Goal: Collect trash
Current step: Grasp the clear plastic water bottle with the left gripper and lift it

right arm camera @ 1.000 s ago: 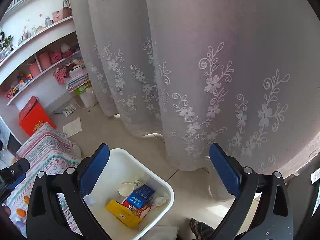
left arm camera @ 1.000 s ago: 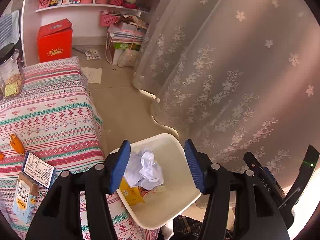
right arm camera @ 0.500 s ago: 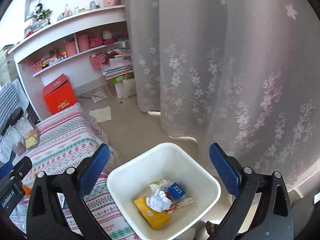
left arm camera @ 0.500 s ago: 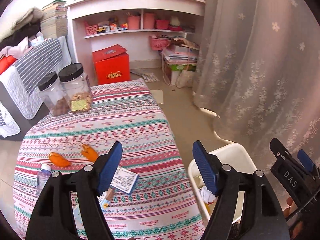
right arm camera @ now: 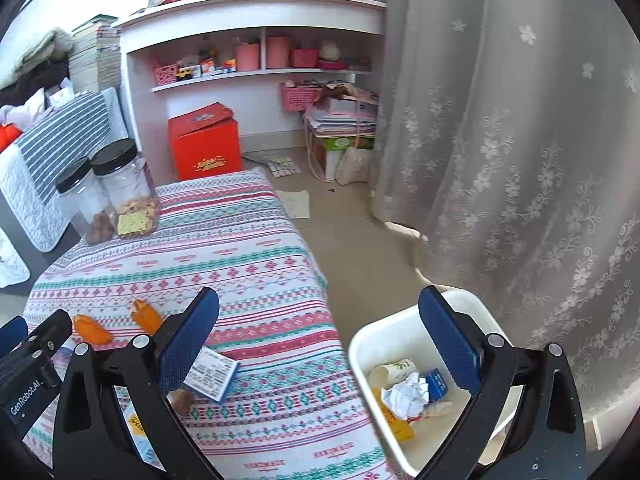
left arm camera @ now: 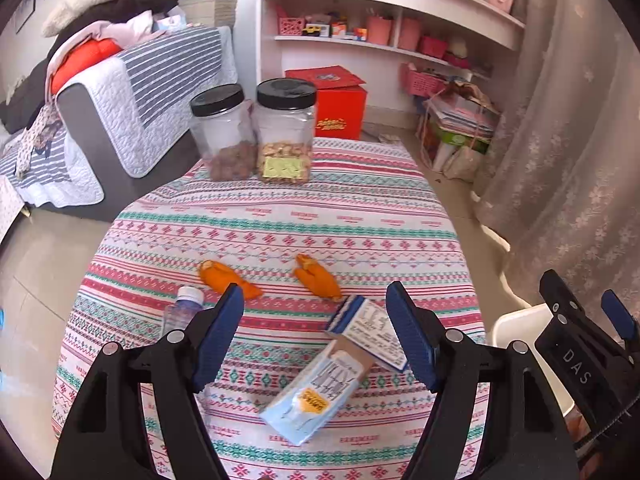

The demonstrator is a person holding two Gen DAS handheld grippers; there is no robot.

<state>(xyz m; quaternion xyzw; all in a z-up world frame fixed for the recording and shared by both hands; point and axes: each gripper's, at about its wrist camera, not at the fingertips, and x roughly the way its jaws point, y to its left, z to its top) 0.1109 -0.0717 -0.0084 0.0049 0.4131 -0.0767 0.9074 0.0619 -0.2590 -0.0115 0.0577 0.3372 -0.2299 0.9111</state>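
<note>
We have swung our left gripper (left arm camera: 314, 334), wide open and empty, from the bin (right arm camera: 362, 346) back over the table; the milk carton (left arm camera: 320, 392) lies at 6 o'clock, next pick; our right gripper (right arm camera: 320, 338) gapes empty.

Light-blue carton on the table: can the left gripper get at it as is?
Probably yes. The left gripper is open and empty, with the light-blue carton lying flat just ahead, below its fingers. Nothing covers it; only the small white box touches its far end.
</note>
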